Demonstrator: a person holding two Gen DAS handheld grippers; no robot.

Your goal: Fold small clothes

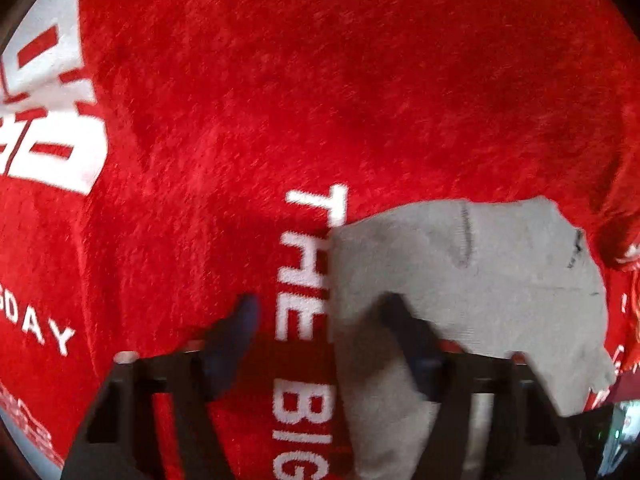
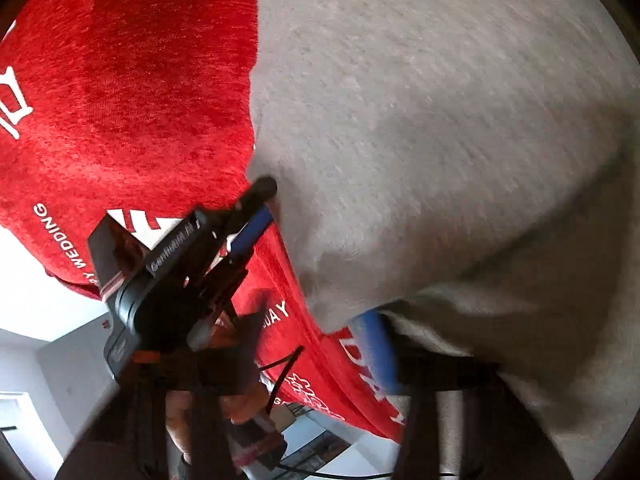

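At 3 o'clock of left gripper, grey garment is straddled by wide jaws on red cloth, likely for a fold; right gripper grip can't be told.

Black frames, blue-padded fingers.

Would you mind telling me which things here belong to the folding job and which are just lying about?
Belongs to the job:
- grey garment
- left claw
- right claw

Just lying about:
- red cloth with white lettering, spread under the garment
- black cable
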